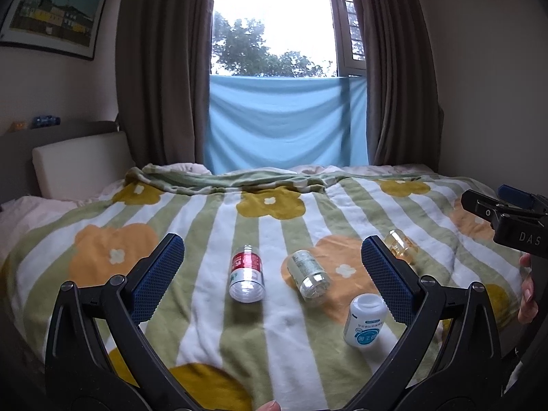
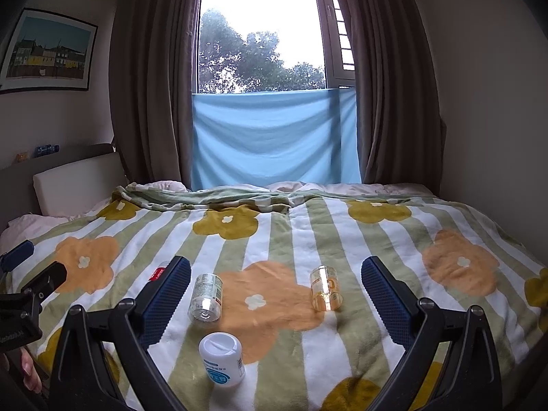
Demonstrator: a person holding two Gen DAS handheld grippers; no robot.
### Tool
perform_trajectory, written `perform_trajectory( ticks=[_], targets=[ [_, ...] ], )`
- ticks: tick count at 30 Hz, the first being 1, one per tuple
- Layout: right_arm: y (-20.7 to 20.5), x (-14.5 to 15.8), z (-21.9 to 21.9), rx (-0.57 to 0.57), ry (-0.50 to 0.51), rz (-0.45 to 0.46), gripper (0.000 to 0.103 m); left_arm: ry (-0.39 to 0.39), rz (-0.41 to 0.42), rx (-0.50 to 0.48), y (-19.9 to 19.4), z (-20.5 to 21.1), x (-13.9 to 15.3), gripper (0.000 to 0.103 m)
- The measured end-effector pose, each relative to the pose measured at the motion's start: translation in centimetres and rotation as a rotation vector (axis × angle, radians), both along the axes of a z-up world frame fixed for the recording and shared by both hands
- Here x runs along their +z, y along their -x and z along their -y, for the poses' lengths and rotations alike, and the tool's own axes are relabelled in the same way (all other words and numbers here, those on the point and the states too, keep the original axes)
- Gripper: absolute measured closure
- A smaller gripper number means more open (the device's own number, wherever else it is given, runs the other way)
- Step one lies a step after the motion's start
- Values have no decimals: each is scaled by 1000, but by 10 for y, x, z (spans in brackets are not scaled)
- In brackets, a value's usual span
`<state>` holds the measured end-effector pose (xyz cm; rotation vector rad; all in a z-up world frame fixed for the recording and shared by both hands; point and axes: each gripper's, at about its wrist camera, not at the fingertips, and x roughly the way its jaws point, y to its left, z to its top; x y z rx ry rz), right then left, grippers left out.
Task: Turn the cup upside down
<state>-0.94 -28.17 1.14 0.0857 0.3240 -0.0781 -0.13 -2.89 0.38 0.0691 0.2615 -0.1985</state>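
Observation:
Several small jars rest on the flowered, striped blanket (image 1: pixel 274 342). A clear jar with a red label (image 1: pixel 247 274) lies on its side, and a clear pale-label jar (image 1: pixel 308 277) lies to its right. A white jar with a blue label (image 1: pixel 366 320) stands closer to me. An amber jar (image 1: pixel 399 243) is partly hidden behind my finger. My left gripper (image 1: pixel 272 243) hangs open above the blanket, holding nothing. In the right wrist view, my right gripper (image 2: pixel 276 262) is open too, over the pale-label jar (image 2: pixel 205 296), the amber jar (image 2: pixel 325 287) and the white jar (image 2: pixel 222 359).
The bed fills the view, with a cream headboard cushion (image 1: pixel 78 164) at the left and a folded blanket edge (image 1: pixel 222 179) at the far side. Brown curtains and a blue cloth (image 1: pixel 284 123) hang at the window. A hand (image 1: pixel 527 291) shows at the right edge.

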Motion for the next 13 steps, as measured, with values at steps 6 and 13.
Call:
perform_trajectory(
  ticks=[6,13],
  targets=[
    [5,0,0,0,-17,3,3,-7,1,12,2,2,0,0],
    [5,-1,-1,1,-17,2,3,-14,21,45,8,2,0,0]
  ],
)
